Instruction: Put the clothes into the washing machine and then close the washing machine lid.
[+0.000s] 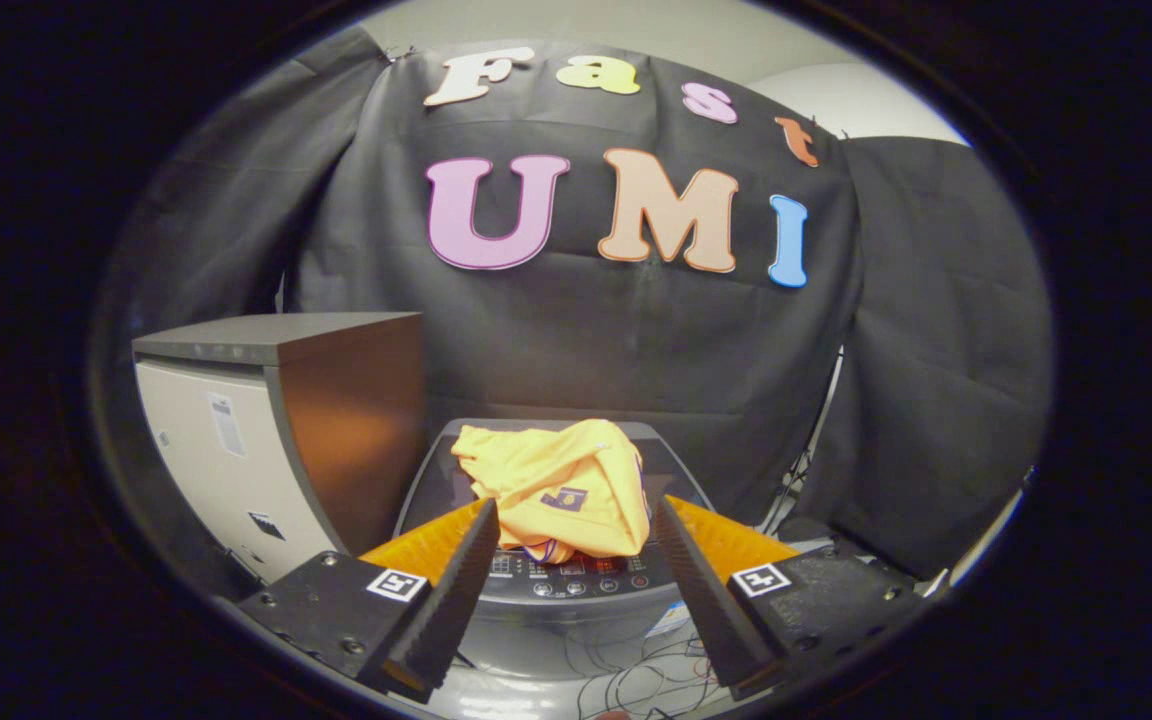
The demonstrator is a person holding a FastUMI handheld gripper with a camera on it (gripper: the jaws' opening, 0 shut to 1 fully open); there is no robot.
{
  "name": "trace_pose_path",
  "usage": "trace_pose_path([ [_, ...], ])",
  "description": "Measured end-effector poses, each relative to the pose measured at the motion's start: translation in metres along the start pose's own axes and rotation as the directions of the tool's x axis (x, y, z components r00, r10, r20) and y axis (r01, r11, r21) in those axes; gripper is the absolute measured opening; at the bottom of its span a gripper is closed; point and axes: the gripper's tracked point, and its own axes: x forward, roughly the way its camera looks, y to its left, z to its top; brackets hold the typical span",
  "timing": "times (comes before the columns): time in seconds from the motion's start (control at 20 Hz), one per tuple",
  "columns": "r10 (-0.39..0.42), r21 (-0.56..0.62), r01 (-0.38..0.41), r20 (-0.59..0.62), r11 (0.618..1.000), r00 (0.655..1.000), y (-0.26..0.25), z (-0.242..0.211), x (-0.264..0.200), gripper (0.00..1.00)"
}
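We see the washing machine (561, 585), lid shut, carrying a crumpled yellow garment (561, 490) on its dark top, bunched just behind the control panel (576, 575). The tool (568, 600) hangs above the panel, fingers spread wide, gripping nothing.

The gripper (568, 570) shows two black wedge-shaped fingers (451, 590) with ribbed inner faces, spread apart. Orange panels sit behind each. Black mounting blocks carry small screws (several per block) and a square black-and-white marker tag (395, 584) apiece.
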Motion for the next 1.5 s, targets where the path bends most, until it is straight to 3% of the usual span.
trace_pose_path([
  [0.55,-0.021,0.031,0.017,0.113,0.999,0.993,-0.046,0.041,-0.078,0.95],
  [0.85,0.012,0.077,-0.022,0.129,0.997,0.992,-0.064,0.039,-0.104,0.95],
  [1.05,0.014,0.067,-0.025,0.152,0.997,0.988,-0.077,0.040,-0.110,0.95],
  [1.3,0.109,0.090,-0.119,0.104,0.989,0.989,-0.074,0.023,-0.109,0.95],
  [1.5,0.111,0.080,-0.122,0.132,0.989,0.985,-0.096,0.021,-0.111,0.95],
])
